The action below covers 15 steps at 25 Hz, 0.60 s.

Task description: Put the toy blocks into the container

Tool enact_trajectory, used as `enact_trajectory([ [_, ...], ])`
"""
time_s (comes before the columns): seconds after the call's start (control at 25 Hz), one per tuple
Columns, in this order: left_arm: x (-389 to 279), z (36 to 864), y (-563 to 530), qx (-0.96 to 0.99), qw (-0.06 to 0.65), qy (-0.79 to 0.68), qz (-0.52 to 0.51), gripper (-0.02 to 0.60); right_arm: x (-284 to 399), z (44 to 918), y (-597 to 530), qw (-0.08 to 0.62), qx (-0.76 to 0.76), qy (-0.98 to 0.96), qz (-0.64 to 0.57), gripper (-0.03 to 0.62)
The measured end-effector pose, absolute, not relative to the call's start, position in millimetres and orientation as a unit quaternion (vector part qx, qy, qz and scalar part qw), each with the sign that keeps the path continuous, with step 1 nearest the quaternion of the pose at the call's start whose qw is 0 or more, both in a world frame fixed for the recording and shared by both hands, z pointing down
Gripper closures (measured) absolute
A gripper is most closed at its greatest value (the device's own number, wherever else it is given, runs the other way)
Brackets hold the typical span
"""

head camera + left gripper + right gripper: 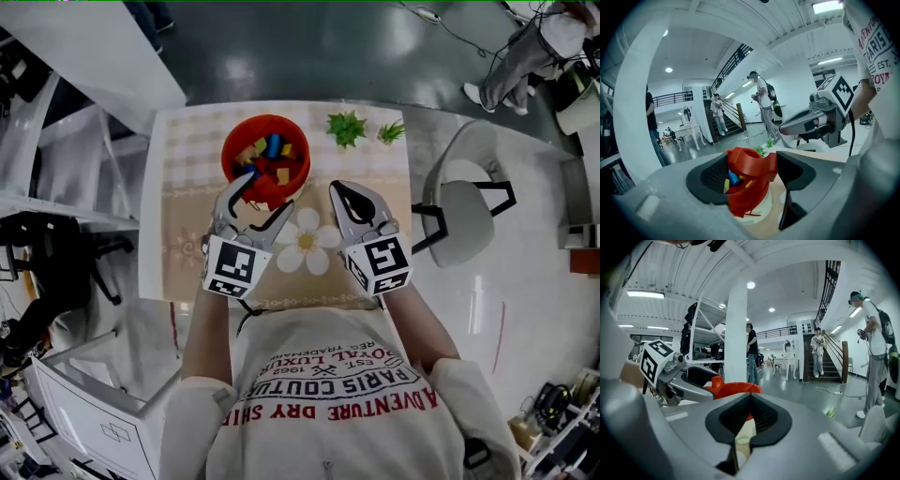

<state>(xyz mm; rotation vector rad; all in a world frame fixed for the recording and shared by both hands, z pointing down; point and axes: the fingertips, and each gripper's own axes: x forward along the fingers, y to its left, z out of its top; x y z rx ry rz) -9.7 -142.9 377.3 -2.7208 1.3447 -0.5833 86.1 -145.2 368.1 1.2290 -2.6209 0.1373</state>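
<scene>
Your left tongs (266, 194) are spread wide and clamped on the near lip of the red container (272, 122). In the left gripper view the red plastic meets both pads (712, 176), and the container hangs a little tilted between them. Your right tongs (343, 192), just beside them to the right, are pinched together with nothing in them. Under and between the two tongs, the tabletop (187, 202) shows a white flower print (307, 241) and no loose piece that I can spot. Just past the left tips, the toy blocks (267, 155) lie heaped inside the container: blue, yellow, orange. Farther out, beyond the right tongs, two small green plants (347, 127) stand near the far edge, well clear.

So the loading looks done, and you seem to be at the closing step, handling the full container. Next, I judge, you need to keep it level so nothing spills. Set it flat on the tabletop, then ease the left tongs apart. Glance beneath your tongs for a stray block first.
</scene>
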Motion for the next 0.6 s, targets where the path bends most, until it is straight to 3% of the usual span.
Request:
enact_trajectory([
  [0.6, -51.3, 394.0, -197.4, -0.861, -0.03, 0.469, -0.195, 0.252, 68.7, 378.4, -172.4, 0.138, 0.421, -0.895, 0.058, 0.592],
])
